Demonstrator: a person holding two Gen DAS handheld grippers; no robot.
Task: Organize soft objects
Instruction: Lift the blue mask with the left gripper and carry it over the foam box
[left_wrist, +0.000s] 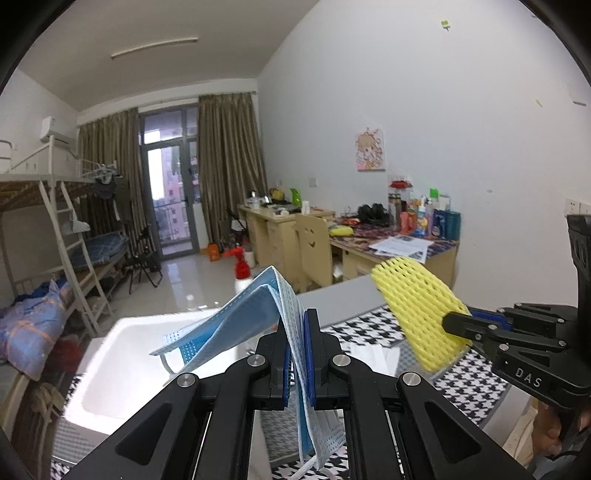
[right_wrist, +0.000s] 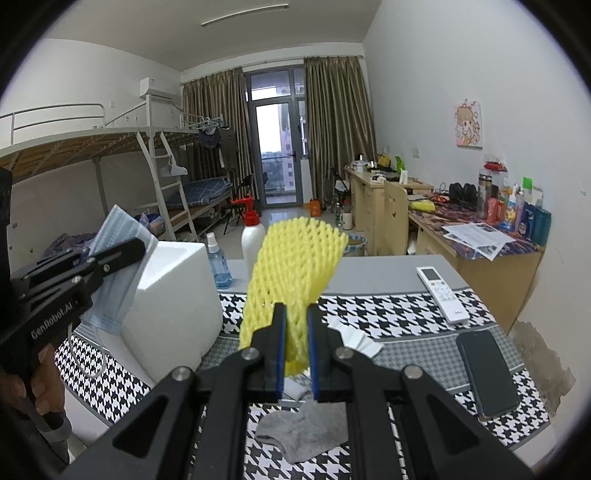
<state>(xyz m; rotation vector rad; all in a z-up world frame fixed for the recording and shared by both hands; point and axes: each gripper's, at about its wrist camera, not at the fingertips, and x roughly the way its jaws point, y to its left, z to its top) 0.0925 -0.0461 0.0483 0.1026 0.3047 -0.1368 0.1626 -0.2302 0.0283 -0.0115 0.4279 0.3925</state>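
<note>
My left gripper (left_wrist: 297, 321) is shut on a blue face mask (left_wrist: 236, 321), which folds over the jaws and hangs above the white foam box (left_wrist: 122, 373). From the right wrist view that same gripper (right_wrist: 138, 243) shows at the left, with the mask (right_wrist: 114, 236) poking up beside the foam box (right_wrist: 173, 306). My right gripper (right_wrist: 295, 314) is shut on a yellow foam net sleeve (right_wrist: 295, 266) that stands up over the table. The left wrist view shows the right gripper (left_wrist: 452, 325) and its yellow sleeve (left_wrist: 417, 306) at the right. A grey sock (right_wrist: 306, 432) lies on the houndstooth cloth (right_wrist: 388, 306) below the right gripper.
On the cloth lie a white remote (right_wrist: 443, 291), a dark phone (right_wrist: 487, 373) and white folded pieces (right_wrist: 354, 338). A blue spray bottle (right_wrist: 218, 262) and a red-capped white bottle (right_wrist: 253, 232) stand behind the box. A cluttered desk (right_wrist: 480, 236) and bunk beds (right_wrist: 110, 147) lie beyond.
</note>
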